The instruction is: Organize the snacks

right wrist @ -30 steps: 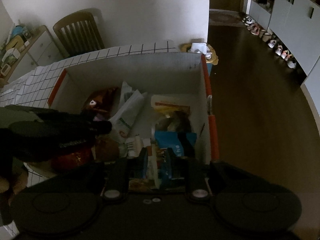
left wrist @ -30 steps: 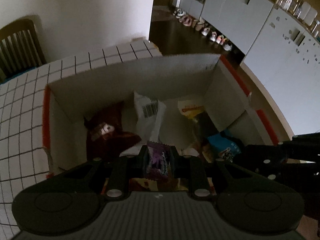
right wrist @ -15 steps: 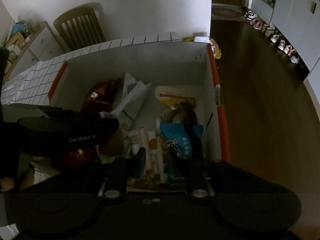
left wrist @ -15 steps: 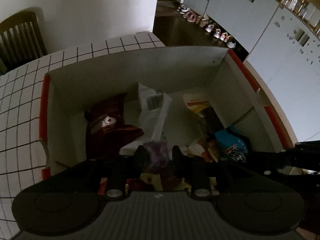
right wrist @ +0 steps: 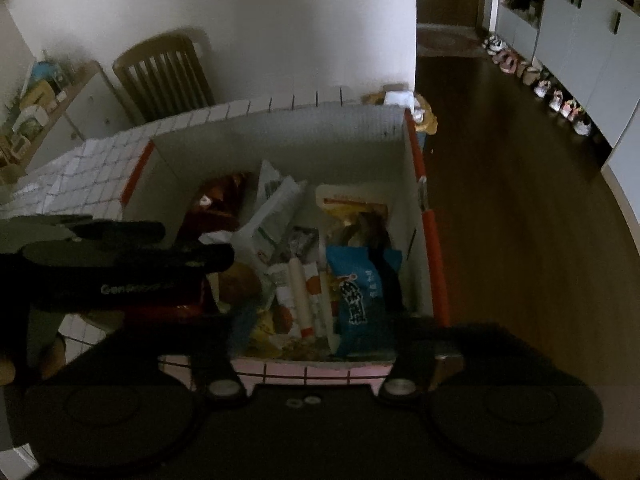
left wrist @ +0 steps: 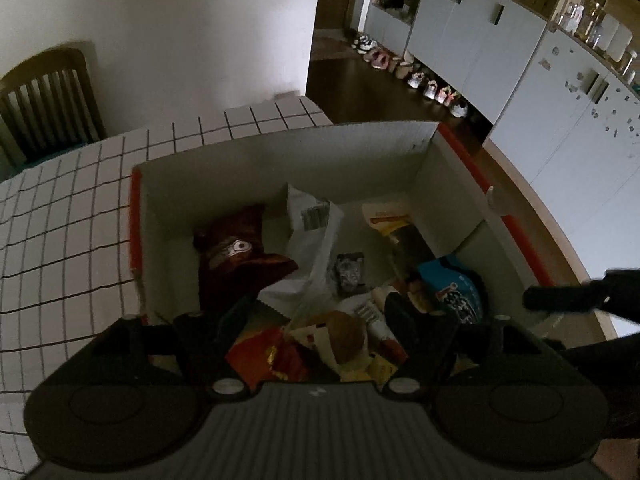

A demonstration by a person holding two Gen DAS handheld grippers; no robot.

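Observation:
A white cardboard box (left wrist: 280,152) with red edges stands on the tiled table and holds several snack packs. My left gripper (left wrist: 320,312) is open and empty above the box's near side. A small purple candy pack (left wrist: 350,272) lies loose among the snacks, beside a white bag (left wrist: 316,224) and a dark red bag (left wrist: 236,252). My right gripper (right wrist: 316,320) is open and empty over the box's (right wrist: 280,136) near edge. The blue pack (right wrist: 358,296) lies in the box in front of it. The left gripper shows at the left of the right wrist view (right wrist: 192,244).
The white tiled table (left wrist: 60,224) extends left of the box. A wooden chair (right wrist: 164,72) stands behind the table. Dark floor (right wrist: 520,200) drops off right of the box, with white cabinets (left wrist: 560,100) and shoes beyond.
My left gripper opened and let go of the purple candy pack, which fell into the box. My right gripper opened and let go of the blue pack. Both grippers pulled back and up.

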